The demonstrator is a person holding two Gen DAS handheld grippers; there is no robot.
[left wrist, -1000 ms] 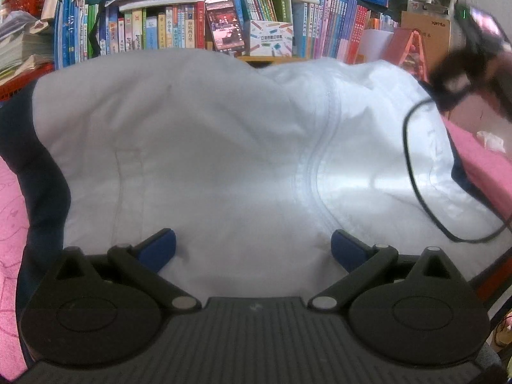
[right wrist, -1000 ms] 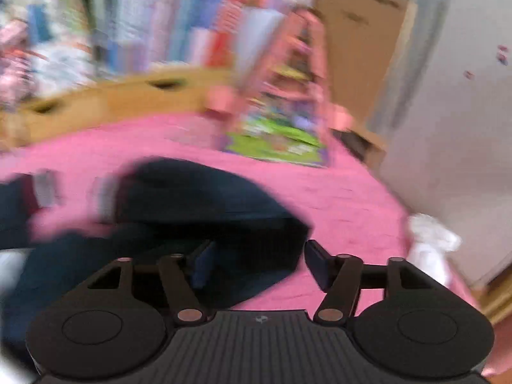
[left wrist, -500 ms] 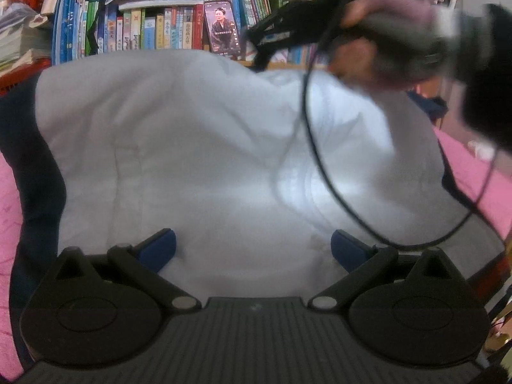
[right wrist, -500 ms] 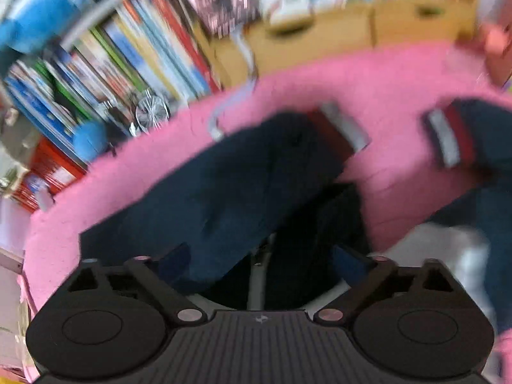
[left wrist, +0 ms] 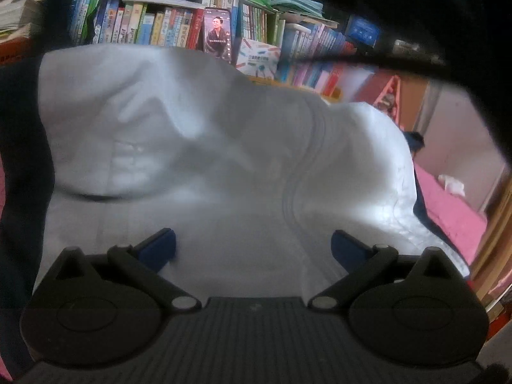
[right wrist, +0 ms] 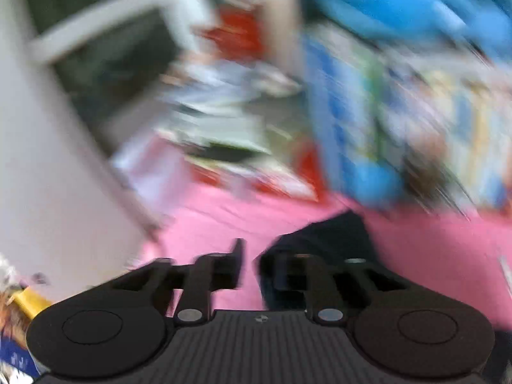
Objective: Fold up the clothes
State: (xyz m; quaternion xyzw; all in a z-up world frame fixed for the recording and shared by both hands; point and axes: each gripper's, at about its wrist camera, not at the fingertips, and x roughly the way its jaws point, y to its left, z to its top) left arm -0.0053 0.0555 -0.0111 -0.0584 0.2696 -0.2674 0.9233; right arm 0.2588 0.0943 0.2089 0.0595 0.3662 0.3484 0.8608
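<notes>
A white garment body (left wrist: 198, 147) with navy sleeves (left wrist: 22, 160) lies bunched on the pink bedcover (left wrist: 448, 204). My left gripper (left wrist: 252, 246) is open, its blue pads wide apart and resting on the white fabric. The right wrist view is heavily motion-blurred. In it my right gripper (right wrist: 249, 262) has its fingers drawn almost together, with navy fabric (right wrist: 329, 233) running up to and under the right finger, seemingly pinched. A dark blurred shape (left wrist: 432, 16) arcs across the top right of the left wrist view, hiding what is behind it.
A bookshelf (left wrist: 166, 25) packed with books runs along the far side, with a phone (left wrist: 217, 33) propped against it and blue plush toys on top. A pale wall (right wrist: 48, 160) stands at the bed's left end. Pink bedcover (right wrist: 432, 256) surrounds the garment.
My right gripper swung from the right side over to the left end and its fingers closed from wide apart. The white fabric bunched up higher. The left gripper stayed put and open.
</notes>
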